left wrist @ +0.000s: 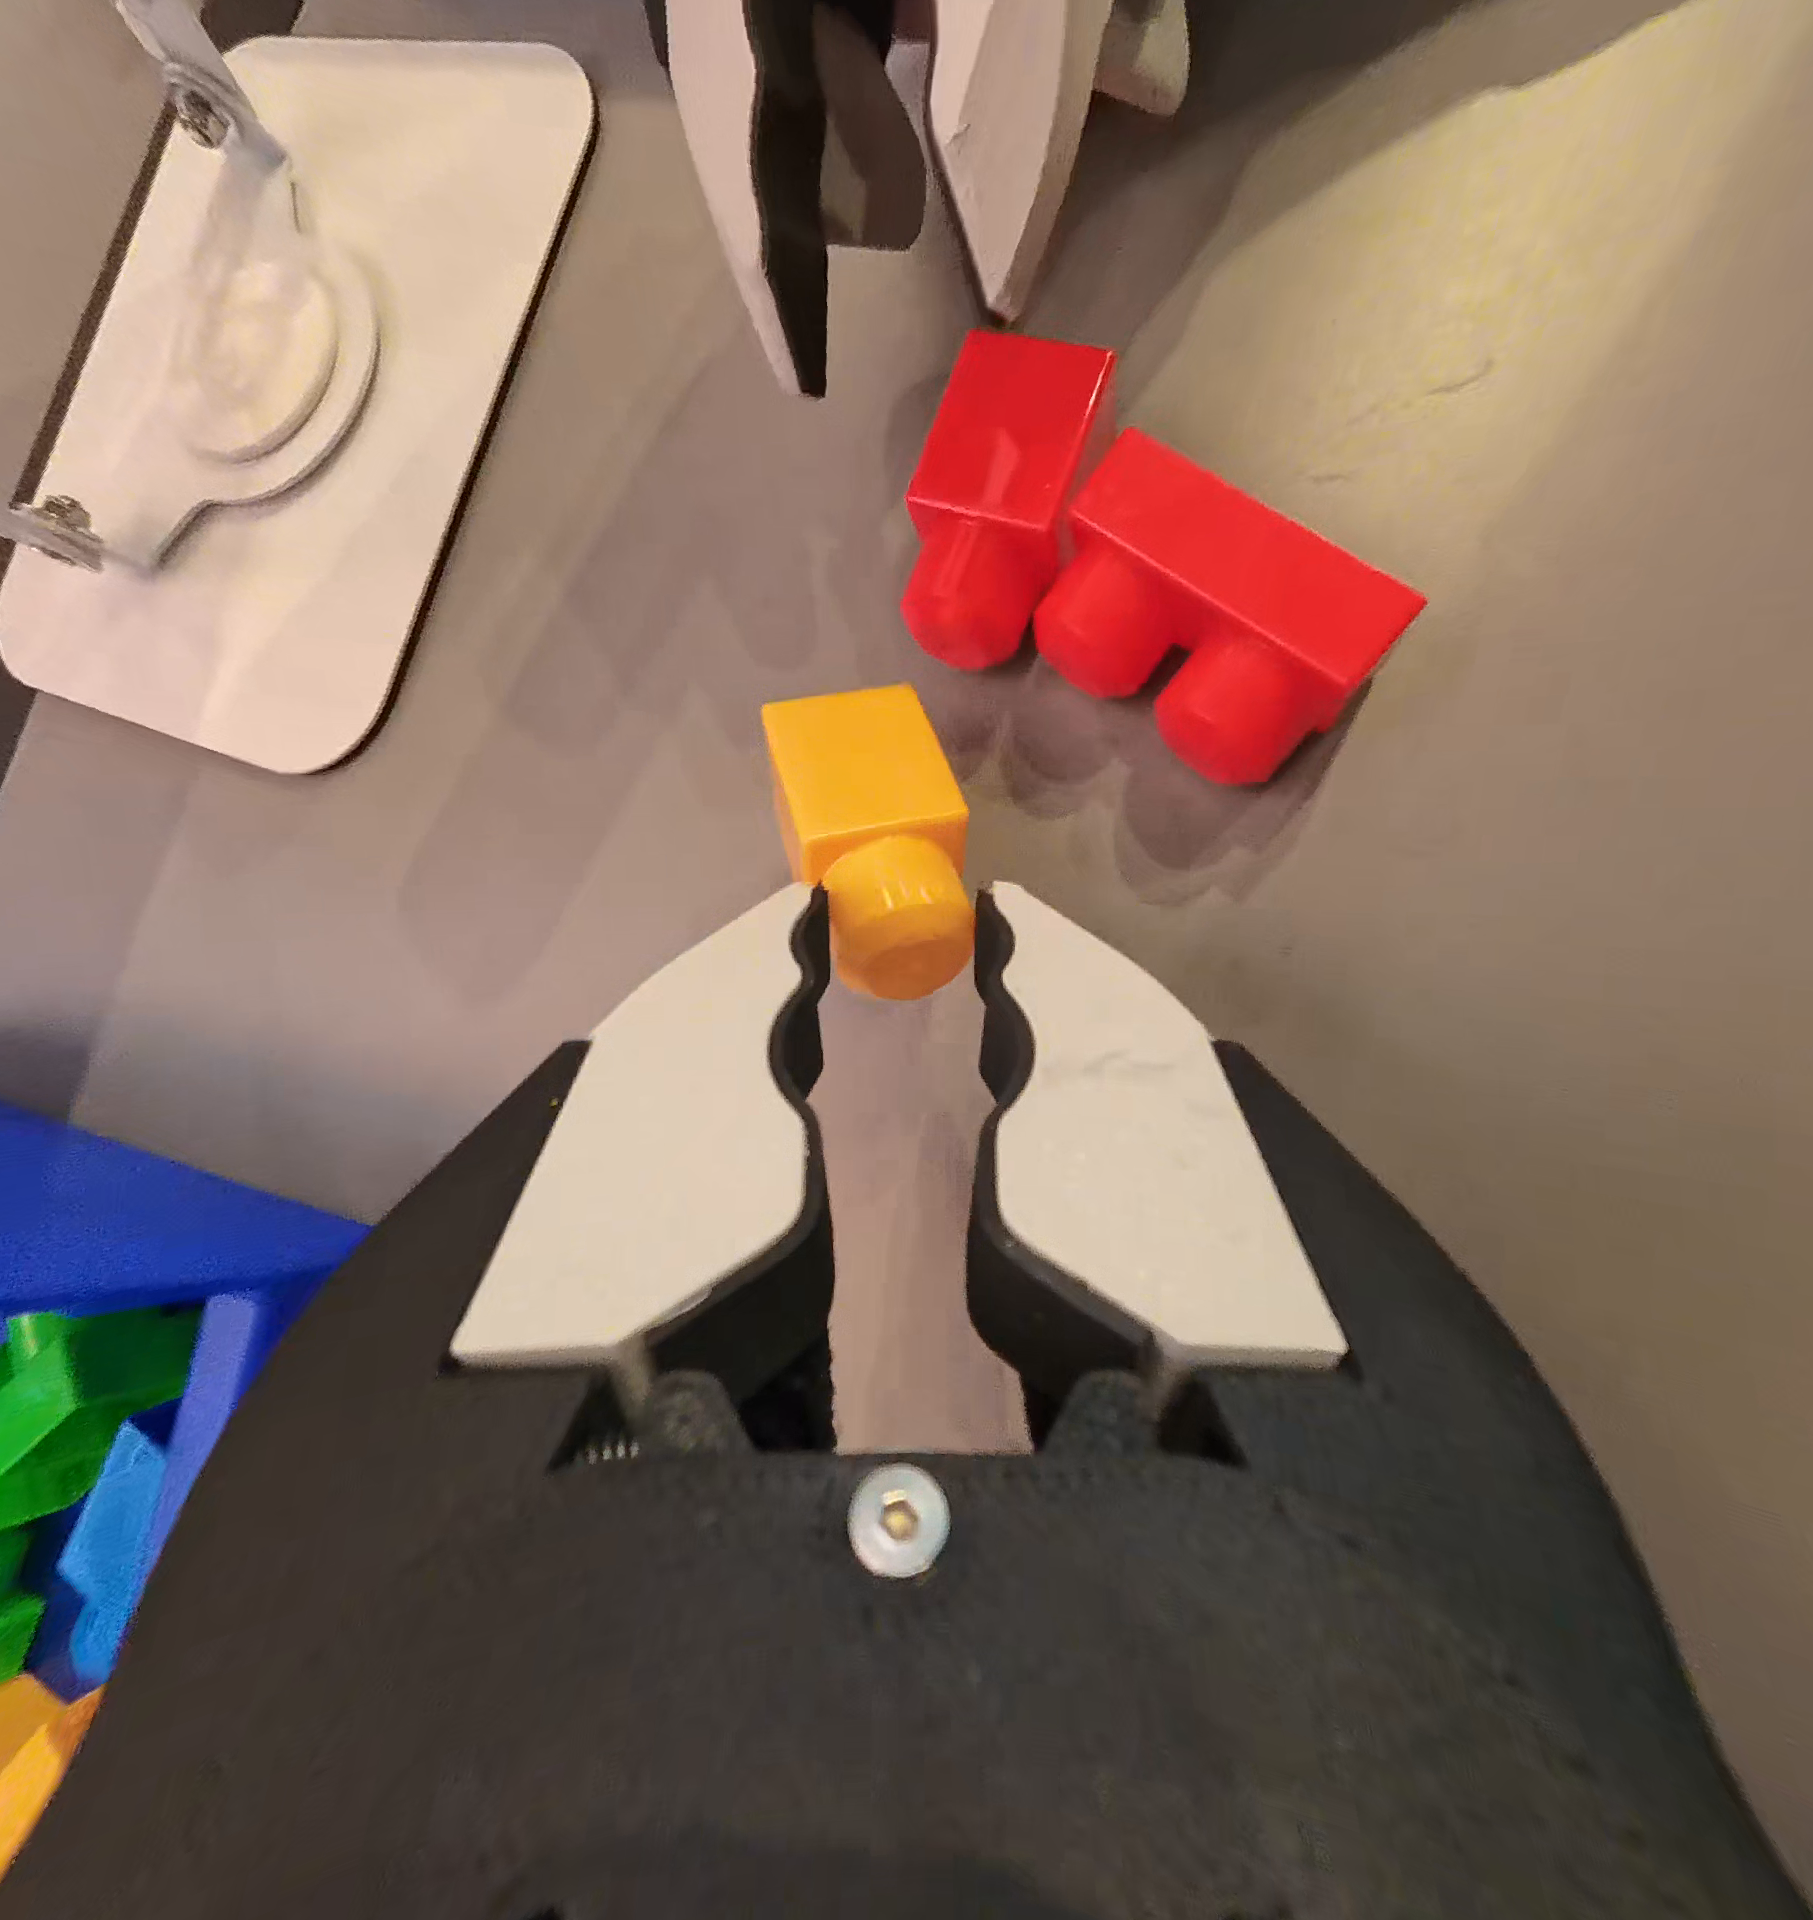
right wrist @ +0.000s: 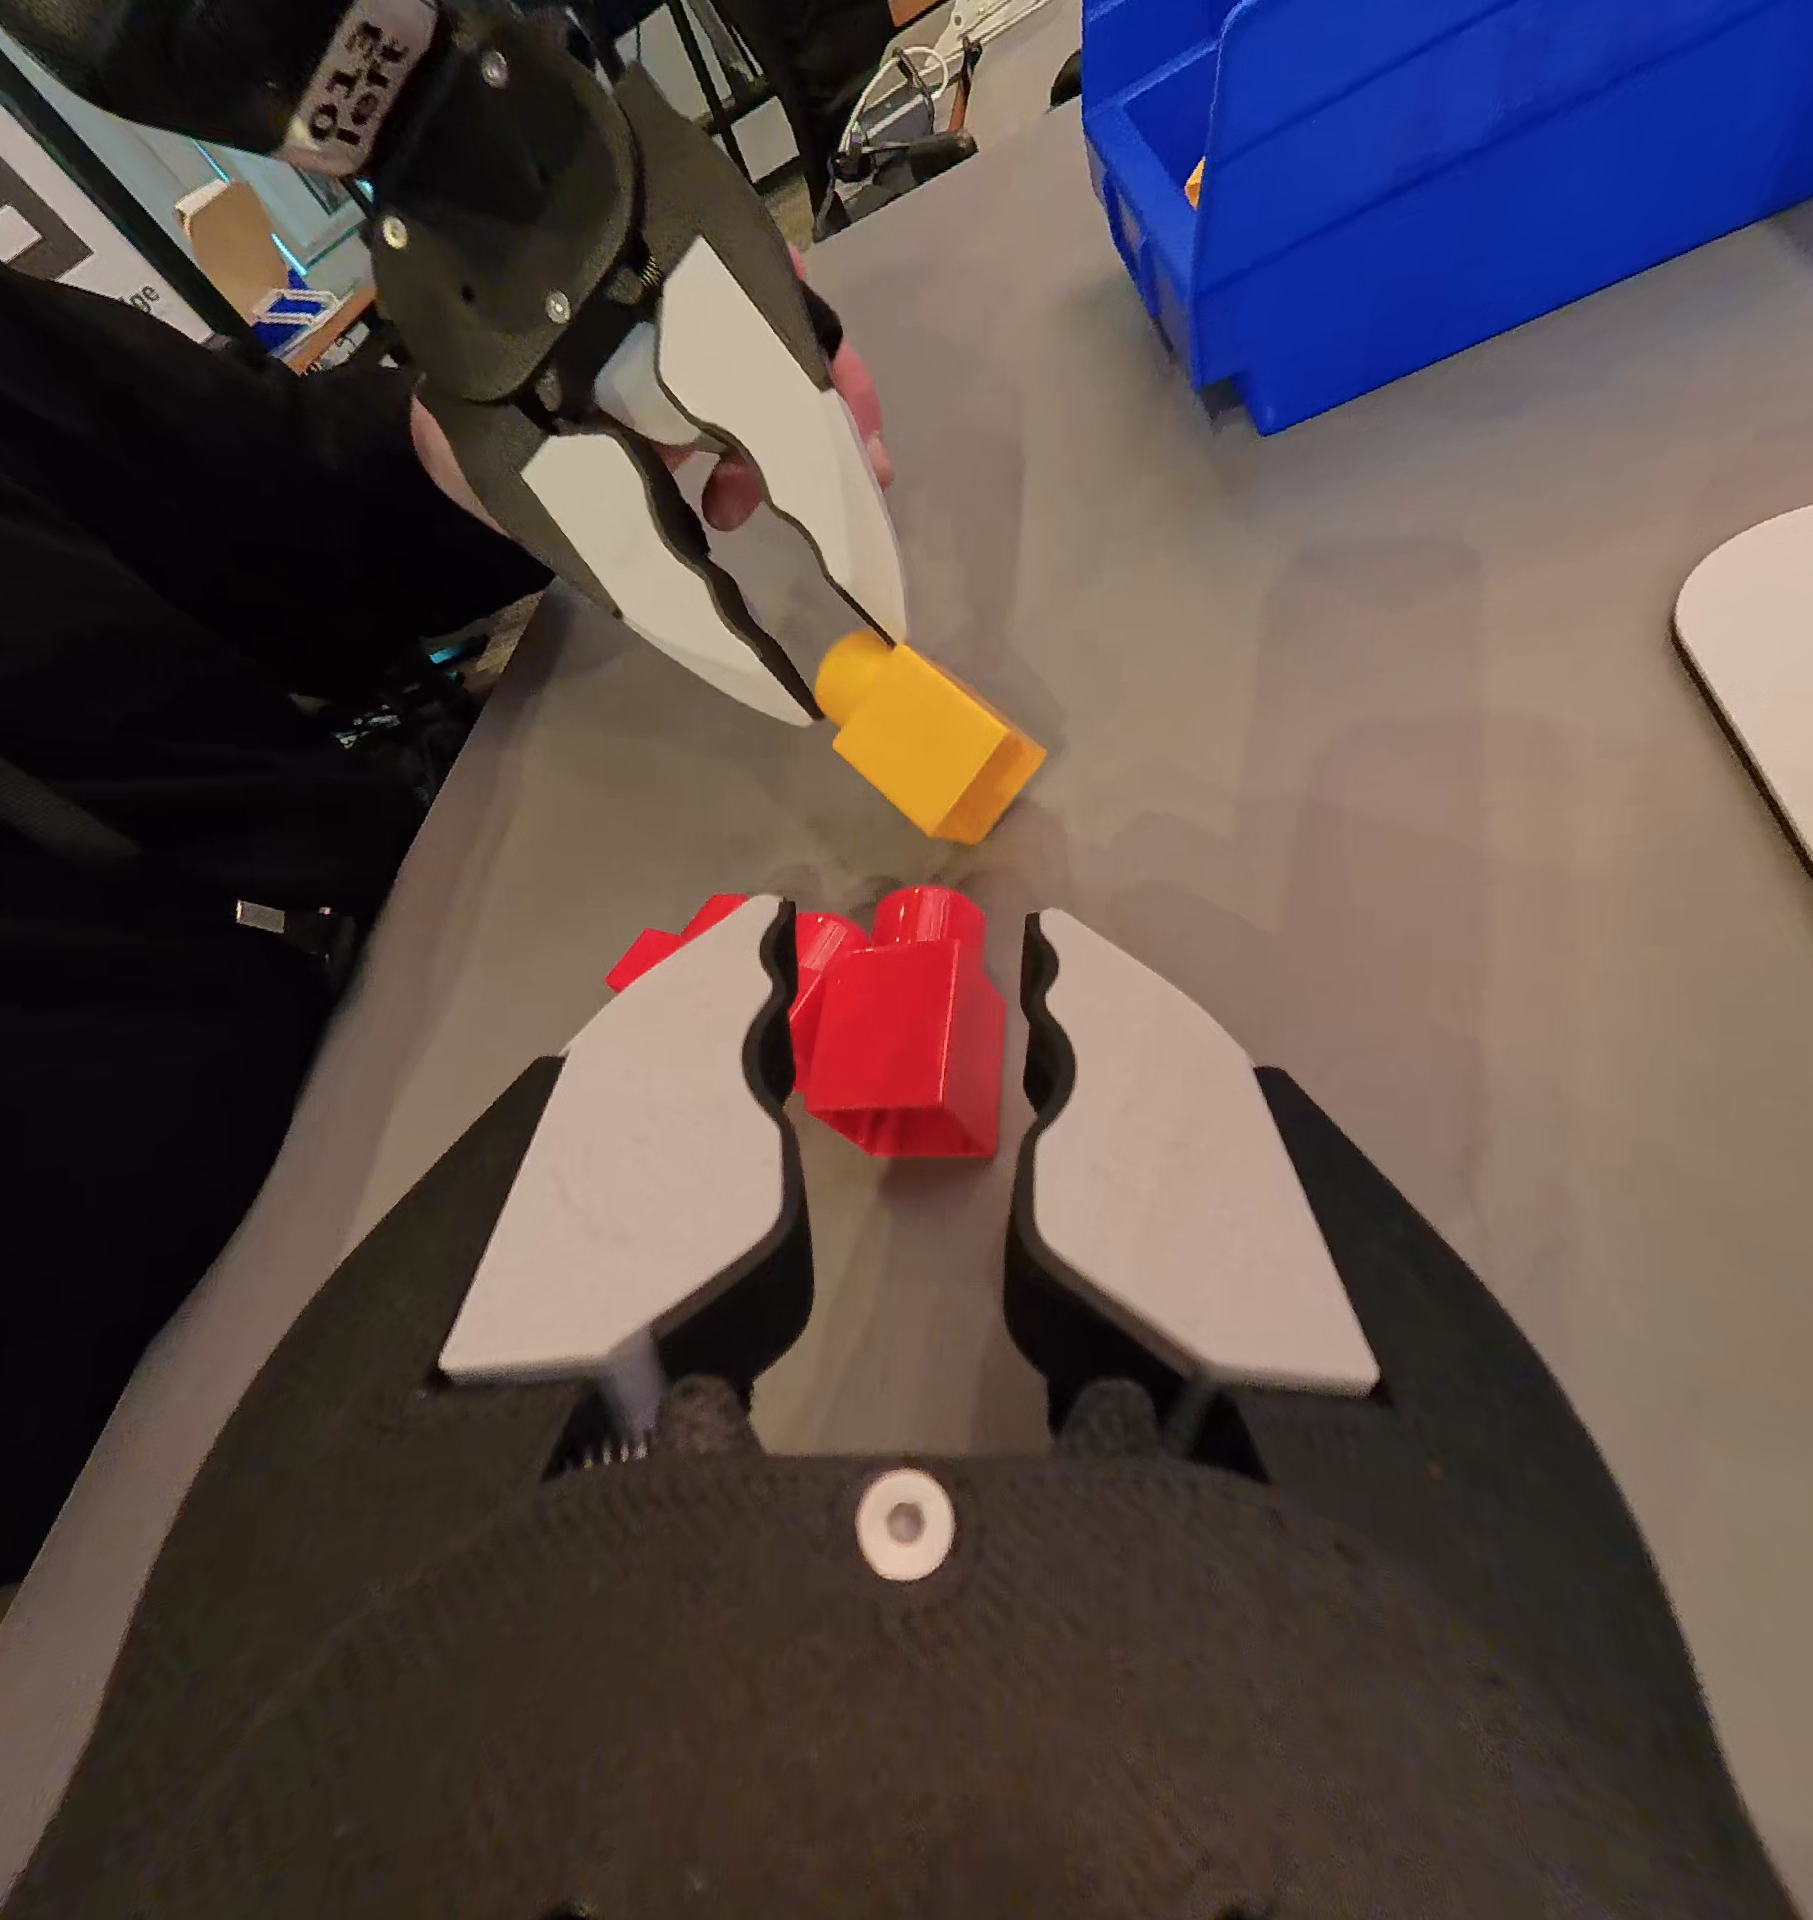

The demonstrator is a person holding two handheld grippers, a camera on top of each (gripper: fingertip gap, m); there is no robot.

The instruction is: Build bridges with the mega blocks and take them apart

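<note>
- Progress judged early or late: no bridge is seen standing; three blocks lie loose on the grey table.
- Yellow block is pinched by its stud in the left gripper, tilted just above the table.
- Right gripper is spread around the small red block; a gap shows at one pad.
- Long red block lies touching it.
- Blue bin and white board stand well apart; table edge is near on one side.

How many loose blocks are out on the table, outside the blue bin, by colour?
Red blocks: 2, a single-stud red block and a two-stud red block lying side by side.
Orange blocks: 1, a single-stud orange block with its stud between the left gripper's jaws.
Total: 3
</note>
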